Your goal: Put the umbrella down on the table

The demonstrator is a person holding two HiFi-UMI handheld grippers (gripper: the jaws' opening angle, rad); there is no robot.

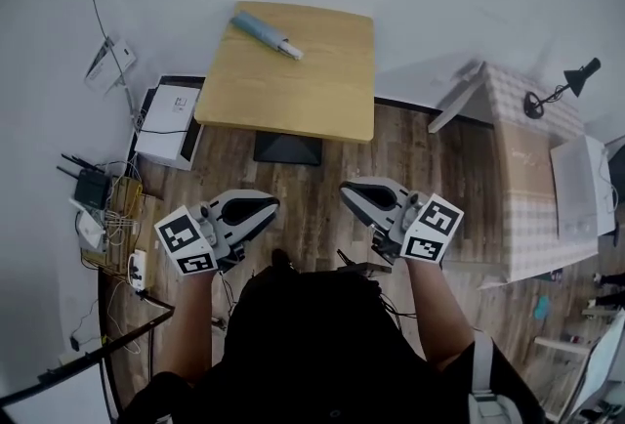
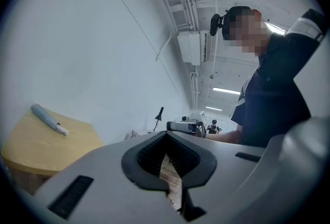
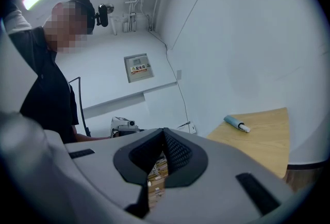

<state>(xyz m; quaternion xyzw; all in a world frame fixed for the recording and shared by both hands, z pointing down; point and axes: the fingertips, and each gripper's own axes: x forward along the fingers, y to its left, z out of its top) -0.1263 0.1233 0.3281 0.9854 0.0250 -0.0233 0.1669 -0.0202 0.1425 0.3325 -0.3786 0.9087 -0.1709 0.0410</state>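
Umbrella lies on bench, well ahead of left tongs and right tongs; both pressed together, empty. I judge task complete.

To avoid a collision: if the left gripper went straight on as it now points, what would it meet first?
Probably the grey right gripper: in the head view the grey left gripper points across at it, over the brown wooden floor, and its own view shows it straight ahead. Depth is uncertain.
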